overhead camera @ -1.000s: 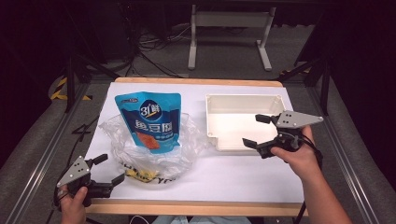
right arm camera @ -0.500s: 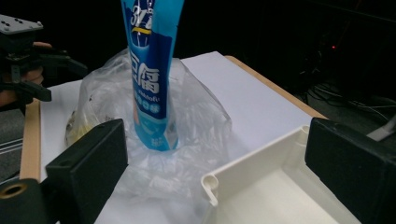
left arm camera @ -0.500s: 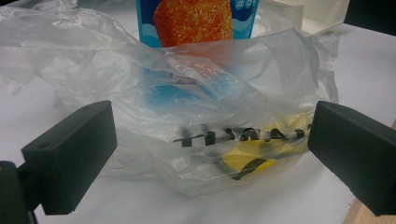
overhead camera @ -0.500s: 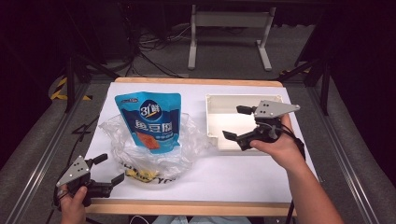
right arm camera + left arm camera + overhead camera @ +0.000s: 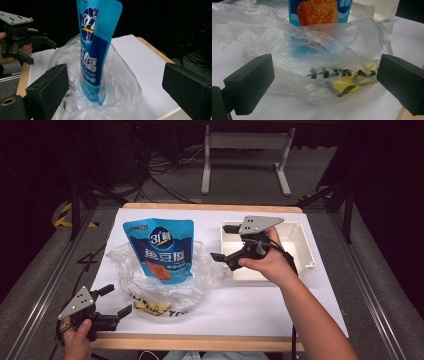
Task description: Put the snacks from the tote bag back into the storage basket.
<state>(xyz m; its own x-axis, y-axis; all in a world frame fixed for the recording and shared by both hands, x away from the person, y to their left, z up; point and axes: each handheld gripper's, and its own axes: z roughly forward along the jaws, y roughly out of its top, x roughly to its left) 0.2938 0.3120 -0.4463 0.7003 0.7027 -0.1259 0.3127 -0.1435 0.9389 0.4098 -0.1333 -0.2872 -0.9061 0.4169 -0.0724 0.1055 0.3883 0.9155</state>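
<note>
Right gripper view: blue pouch (image 5: 96, 50) between open jaws.

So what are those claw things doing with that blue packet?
A person holds a two-jaw gripper in each hand. The right gripper, open, hangs over the white plastic tray and points at the blue snack pouch, which stands in a crumpled clear plastic bag. The left gripper, also open, waits at the near edge of the white table, facing the bag. Neither one is touching anything at this moment.
</note>
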